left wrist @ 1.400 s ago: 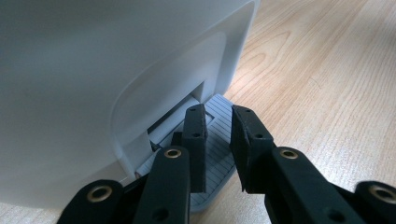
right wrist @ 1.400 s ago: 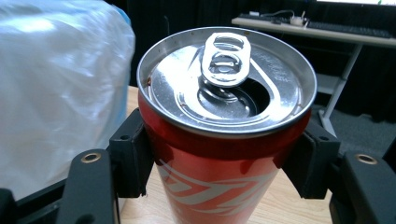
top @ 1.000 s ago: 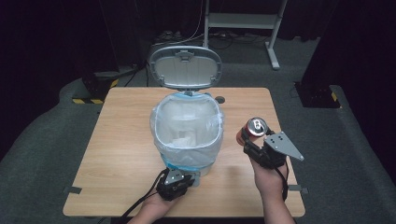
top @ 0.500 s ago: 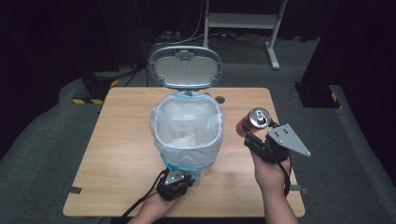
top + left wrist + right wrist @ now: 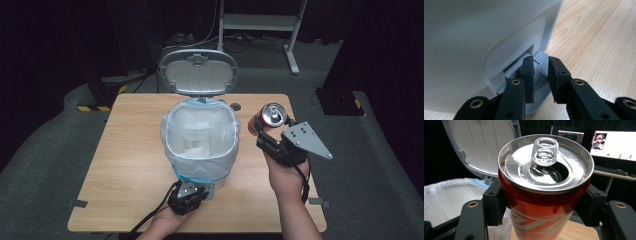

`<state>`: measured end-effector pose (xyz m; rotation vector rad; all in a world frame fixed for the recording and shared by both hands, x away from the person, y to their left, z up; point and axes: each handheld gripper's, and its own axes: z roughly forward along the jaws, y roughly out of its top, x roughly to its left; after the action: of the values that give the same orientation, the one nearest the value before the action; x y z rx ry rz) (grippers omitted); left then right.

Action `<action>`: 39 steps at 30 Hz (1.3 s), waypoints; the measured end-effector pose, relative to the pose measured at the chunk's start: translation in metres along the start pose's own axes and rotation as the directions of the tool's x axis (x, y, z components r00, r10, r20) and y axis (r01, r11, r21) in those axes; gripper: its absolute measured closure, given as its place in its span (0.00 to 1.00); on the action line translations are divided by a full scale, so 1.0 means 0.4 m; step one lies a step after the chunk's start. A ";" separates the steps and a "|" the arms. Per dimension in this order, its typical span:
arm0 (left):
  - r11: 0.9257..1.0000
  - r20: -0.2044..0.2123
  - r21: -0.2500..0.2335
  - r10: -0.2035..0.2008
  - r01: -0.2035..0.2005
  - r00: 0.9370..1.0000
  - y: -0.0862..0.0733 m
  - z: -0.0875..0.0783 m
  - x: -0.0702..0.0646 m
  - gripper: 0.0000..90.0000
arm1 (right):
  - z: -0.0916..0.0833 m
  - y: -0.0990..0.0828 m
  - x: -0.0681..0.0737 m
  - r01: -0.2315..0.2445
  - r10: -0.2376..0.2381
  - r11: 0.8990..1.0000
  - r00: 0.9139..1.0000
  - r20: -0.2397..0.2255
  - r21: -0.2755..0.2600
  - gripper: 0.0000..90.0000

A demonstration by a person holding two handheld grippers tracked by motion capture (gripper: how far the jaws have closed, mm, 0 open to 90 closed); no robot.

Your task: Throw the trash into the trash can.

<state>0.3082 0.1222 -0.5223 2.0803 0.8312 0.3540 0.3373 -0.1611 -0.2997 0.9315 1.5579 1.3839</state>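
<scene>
Right gripper view: jaws pinch a glossy red aluminium can; left jaws nearly together over ribbed pedal.

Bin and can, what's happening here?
The left tongs press down on the pedal of the bin, so its lid stands open over the bag. The right tongs grip an opened red can, held upright beside the bin, above the table, not yet over the opening.
</scene>
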 end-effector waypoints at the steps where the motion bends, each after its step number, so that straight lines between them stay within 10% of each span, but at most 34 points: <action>1: 1.000 0.000 0.000 0.001 -0.001 1.000 0.000 0.000 0.000 0.83 | 0.000 0.000 0.000 0.000 0.000 1.000 1.000 0.000 0.000 0.38; 39: 1.000 0.015 0.001 0.007 -0.007 1.000 0.000 0.001 0.001 0.79 | 0.088 0.107 0.135 0.028 -0.034 0.998 0.993 -0.115 -0.055 0.38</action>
<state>0.3088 0.1221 -0.5224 2.0851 0.8157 0.3412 0.3495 -0.0931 -0.2646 0.8042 1.6064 1.4731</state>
